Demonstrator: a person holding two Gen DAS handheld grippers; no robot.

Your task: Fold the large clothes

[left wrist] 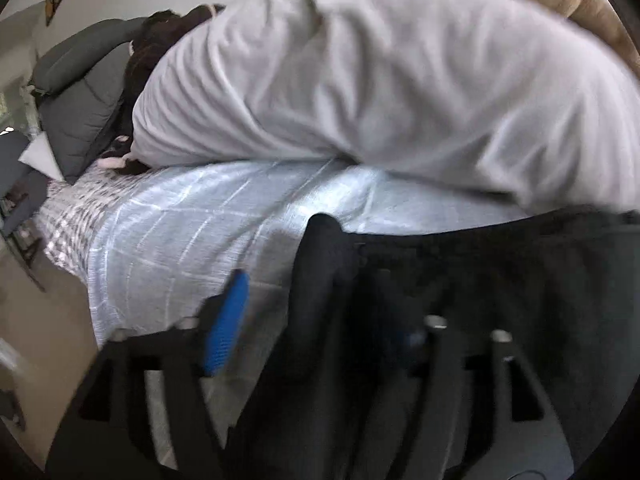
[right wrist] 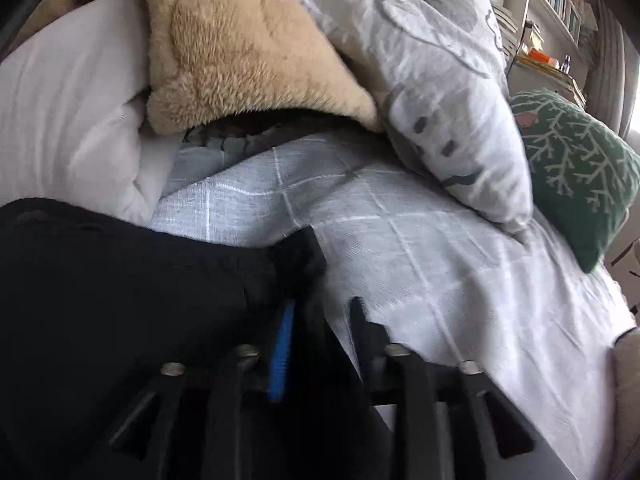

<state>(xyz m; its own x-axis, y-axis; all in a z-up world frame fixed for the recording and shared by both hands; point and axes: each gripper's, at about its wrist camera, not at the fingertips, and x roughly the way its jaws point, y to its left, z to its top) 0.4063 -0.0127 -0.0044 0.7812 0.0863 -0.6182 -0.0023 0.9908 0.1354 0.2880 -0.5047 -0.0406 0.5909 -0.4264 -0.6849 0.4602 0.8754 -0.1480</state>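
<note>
Bed [left wrist: 168, 240] with pale blue checked cover, bedroom. Left gripper [left wrist: 320, 292] low over cover, pointing along bed; black garment [left wrist: 500, 280] bunched between its fingers, fingers closed on fabric. Right gripper [right wrist: 320, 312] also low, tilted forward, fingers pinched on same garment's edge. Garment lies on near part of cover. Beyond: white duvet [left wrist: 360, 80], tan plush blanket [right wrist: 248, 48], grey-patterned pillow [right wrist: 440, 80], green cushion [right wrist: 580, 168].
</note>
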